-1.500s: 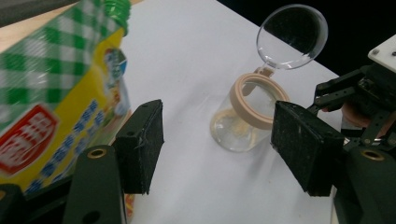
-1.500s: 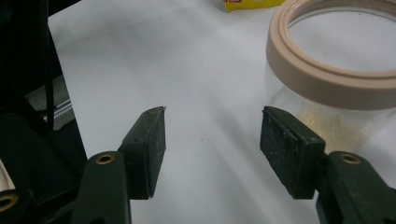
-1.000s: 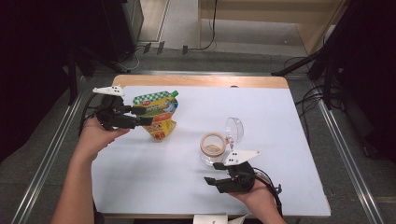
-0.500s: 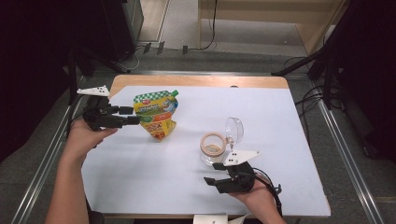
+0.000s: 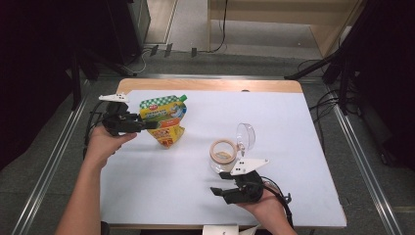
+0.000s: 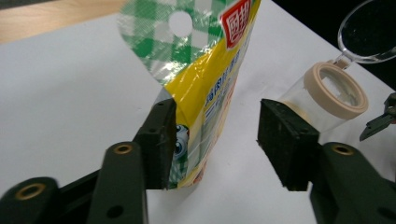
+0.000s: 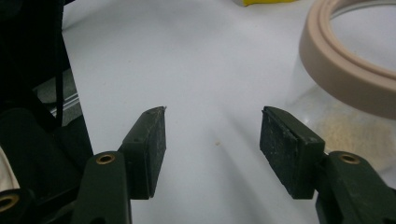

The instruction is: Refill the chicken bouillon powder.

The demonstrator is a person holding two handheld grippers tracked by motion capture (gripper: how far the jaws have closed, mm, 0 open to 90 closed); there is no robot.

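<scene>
A green-checked and yellow stand-up pouch (image 5: 164,120) stands upright at the table's left. My left gripper (image 5: 149,126) reaches in from its left. In the left gripper view the pouch (image 6: 210,84) sits between the jaws of the left gripper (image 6: 215,140), which have just been closing. One pad touches the pouch's edge and the other is still apart from it. A clear jar (image 5: 222,154) with a beige rim and a hinged clear lid (image 5: 246,135) stands near the middle. My right gripper (image 5: 220,182) rests open just in front of it, with nothing between the jaws (image 7: 212,135).
The white table sheet (image 5: 293,122) stretches bare to the right and back, with a wooden edge (image 5: 210,85) behind it. The jar's beige rim (image 7: 336,60) lies just beyond my right gripper's right jaw. Cables trail off both sides of the table.
My left gripper drew back to the left, then came back to the right and lower, around the pouch, with its jaws narrower. The right gripper and the jar have not moved.
</scene>
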